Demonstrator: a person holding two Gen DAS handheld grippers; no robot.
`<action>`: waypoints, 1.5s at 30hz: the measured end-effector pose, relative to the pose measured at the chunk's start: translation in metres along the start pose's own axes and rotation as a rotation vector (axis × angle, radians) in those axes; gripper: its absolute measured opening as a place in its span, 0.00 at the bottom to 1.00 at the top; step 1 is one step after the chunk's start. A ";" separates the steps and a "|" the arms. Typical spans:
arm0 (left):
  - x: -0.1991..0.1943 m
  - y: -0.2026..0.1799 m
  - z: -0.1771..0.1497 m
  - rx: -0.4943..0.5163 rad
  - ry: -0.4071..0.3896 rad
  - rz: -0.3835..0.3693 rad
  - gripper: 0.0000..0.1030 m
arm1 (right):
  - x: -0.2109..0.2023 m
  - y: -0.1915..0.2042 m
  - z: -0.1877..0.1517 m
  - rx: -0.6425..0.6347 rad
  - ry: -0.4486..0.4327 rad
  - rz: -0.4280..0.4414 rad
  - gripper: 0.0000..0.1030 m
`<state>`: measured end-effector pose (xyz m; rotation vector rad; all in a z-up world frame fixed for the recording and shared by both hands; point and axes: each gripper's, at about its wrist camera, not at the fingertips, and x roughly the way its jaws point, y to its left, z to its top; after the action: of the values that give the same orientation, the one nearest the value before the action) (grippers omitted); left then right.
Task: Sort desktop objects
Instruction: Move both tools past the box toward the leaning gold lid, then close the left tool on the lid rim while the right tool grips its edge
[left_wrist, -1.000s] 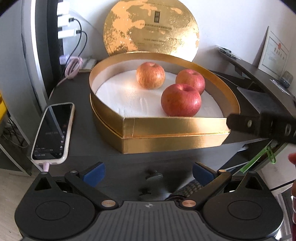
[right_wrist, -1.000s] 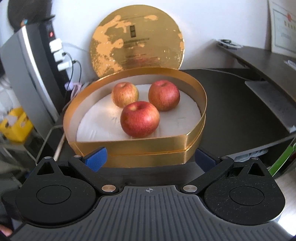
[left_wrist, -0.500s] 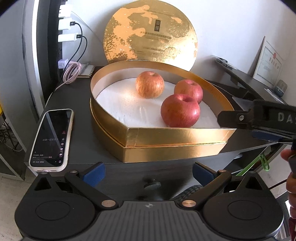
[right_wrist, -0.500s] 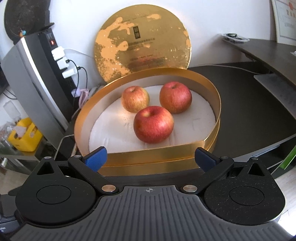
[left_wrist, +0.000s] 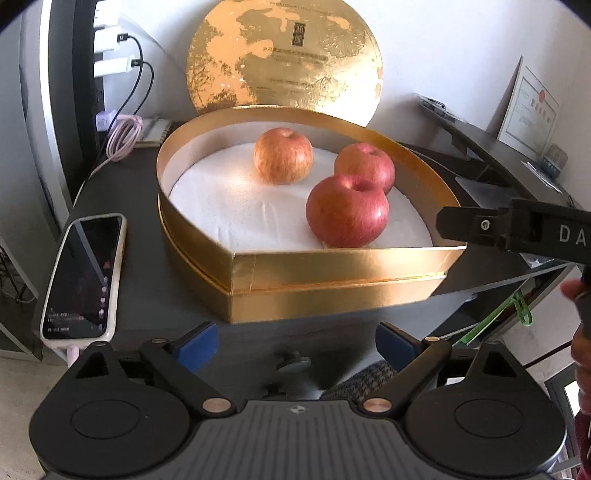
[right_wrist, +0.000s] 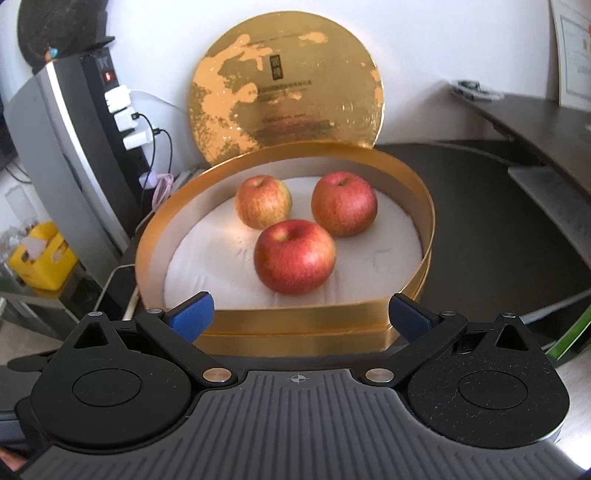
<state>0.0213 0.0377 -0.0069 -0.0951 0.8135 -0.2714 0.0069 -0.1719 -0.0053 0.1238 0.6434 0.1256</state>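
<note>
A gold round box (left_wrist: 332, 273) with a white lining stands on a dark desk and holds three apples: a red one in front (left_wrist: 347, 216), a red one behind it (left_wrist: 365, 166) and a yellow-red one at the back (left_wrist: 282, 155). The right wrist view shows the same box (right_wrist: 295, 332) and apples (right_wrist: 295, 256). My left gripper (left_wrist: 295, 343) is open and empty, short of the box's front wall. My right gripper (right_wrist: 299, 317) is open and empty, just before the box's near rim; its arm (left_wrist: 517, 229) reaches in from the right at the box's right edge.
The gold lid (left_wrist: 284, 59) leans upright on the wall behind the box. A phone (left_wrist: 85, 273) lies on the desk left of the box. A power strip with chargers and cables (left_wrist: 114, 55) is at the far left. A framed certificate (left_wrist: 528, 114) stands at the right.
Both grippers have risen and moved a little closer to the box, now looking down into it. The jaws stay open. The apples have not moved.
</note>
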 end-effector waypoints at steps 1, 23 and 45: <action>0.001 0.001 0.006 -0.004 -0.005 0.002 0.91 | 0.000 -0.002 0.002 -0.010 -0.009 -0.005 1.00; 0.048 0.043 0.175 -0.021 -0.033 -0.065 0.87 | 0.088 -0.106 0.145 -0.025 -0.095 0.143 1.00; 0.158 0.138 0.270 0.064 -0.308 -0.108 0.94 | 0.248 -0.151 0.206 -0.036 -0.227 0.247 1.00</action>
<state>0.3495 0.1217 0.0410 -0.1182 0.4941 -0.3743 0.3398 -0.2980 -0.0111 0.1795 0.3975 0.3560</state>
